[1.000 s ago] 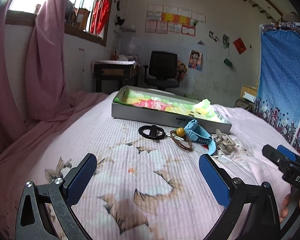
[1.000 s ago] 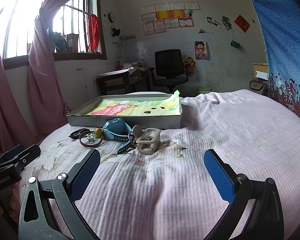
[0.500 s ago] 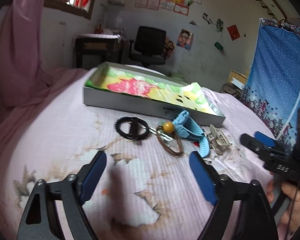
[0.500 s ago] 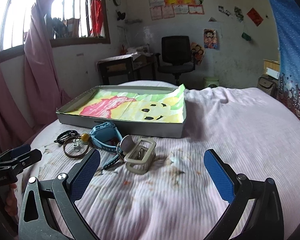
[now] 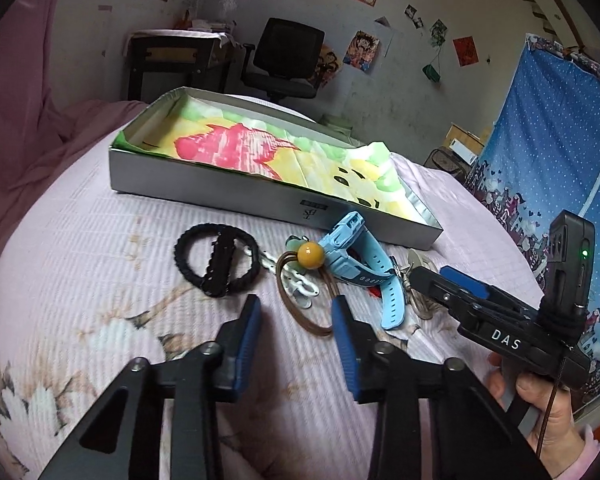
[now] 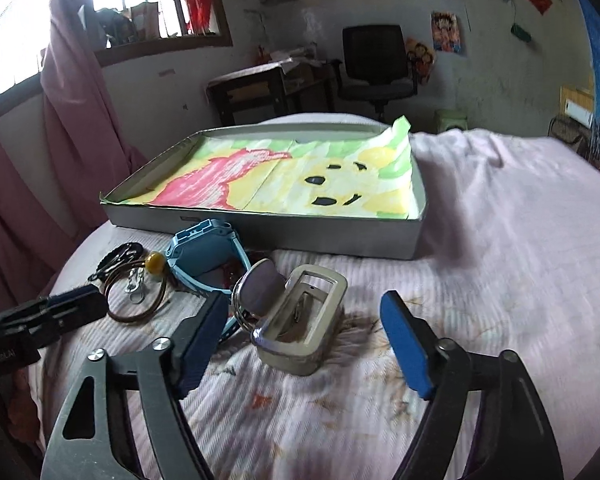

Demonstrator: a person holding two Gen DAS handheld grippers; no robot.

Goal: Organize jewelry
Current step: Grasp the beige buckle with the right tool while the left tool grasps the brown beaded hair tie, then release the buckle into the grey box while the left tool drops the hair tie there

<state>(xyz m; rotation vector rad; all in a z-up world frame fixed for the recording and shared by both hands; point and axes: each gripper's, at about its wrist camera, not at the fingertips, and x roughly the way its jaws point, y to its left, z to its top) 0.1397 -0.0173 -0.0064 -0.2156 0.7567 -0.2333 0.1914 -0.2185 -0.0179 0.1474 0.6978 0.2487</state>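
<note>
The left gripper [image 5: 296, 316] has just been narrowing its fingers [image 5: 249, 322]; they stand partly open with nothing gripped, only bedspread and the near arc of a brown hair tie [image 5: 304, 316] between them. The right gripper [image 6: 306, 328] has also been closing; its fingers [image 6: 400, 332] are still wide, on either side of a beige hair claw [image 6: 304, 320] without touching it. Just beyond lie a blue watch [image 6: 204, 252], a yellow bead [image 5: 310, 255] and a black hair tie [image 5: 216, 258], clustered on the bed [image 6: 480, 240] along the near wall of a shallow grey box [image 6: 260, 228] lined with a coloured drawing
</note>
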